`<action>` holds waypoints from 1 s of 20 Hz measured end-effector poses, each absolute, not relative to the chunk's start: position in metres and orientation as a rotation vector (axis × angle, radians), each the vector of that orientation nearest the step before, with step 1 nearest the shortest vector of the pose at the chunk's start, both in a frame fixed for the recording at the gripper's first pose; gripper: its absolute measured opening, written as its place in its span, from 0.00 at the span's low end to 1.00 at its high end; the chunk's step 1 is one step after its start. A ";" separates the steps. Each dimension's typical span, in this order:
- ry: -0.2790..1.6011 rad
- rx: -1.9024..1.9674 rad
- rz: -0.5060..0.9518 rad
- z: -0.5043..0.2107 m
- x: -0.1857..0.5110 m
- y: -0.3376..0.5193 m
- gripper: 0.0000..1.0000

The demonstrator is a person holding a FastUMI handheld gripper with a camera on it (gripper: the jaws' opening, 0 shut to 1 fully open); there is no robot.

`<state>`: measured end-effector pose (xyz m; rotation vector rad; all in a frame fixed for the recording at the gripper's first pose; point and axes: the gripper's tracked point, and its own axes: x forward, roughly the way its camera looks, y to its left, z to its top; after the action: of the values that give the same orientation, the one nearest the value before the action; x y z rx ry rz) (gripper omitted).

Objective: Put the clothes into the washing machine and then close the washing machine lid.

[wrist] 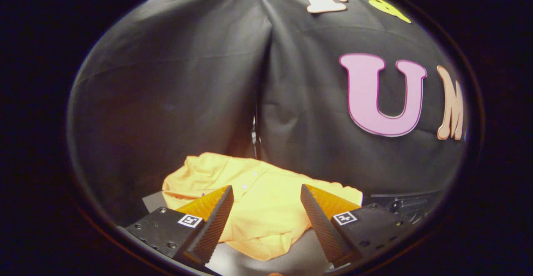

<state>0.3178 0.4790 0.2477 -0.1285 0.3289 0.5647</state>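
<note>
Table (266, 263): shirt (266, 201) btw hand-held gripper (266, 192) fingers.

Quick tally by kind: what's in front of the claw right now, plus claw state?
Yellow shirt: 1, crumpled on the grey surface, just ahead of and between the fingers
Claw: 1, open, holding nothing
Black cloth wall: 1, behind the shirt
Total: 3
</note>
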 end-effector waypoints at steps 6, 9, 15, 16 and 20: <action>0.544 -0.159 0.532 0.192 0.331 0.479 0.99; 0.586 -0.170 0.537 0.179 0.334 0.483 0.99; 0.627 -0.150 0.545 0.174 0.346 0.490 0.97; 0.628 -0.146 0.543 0.176 0.348 0.490 0.96; 0.628 -0.196 0.534 0.172 0.348 0.487 0.93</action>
<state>0.3481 0.4871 0.1722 -0.1956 0.6281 0.5342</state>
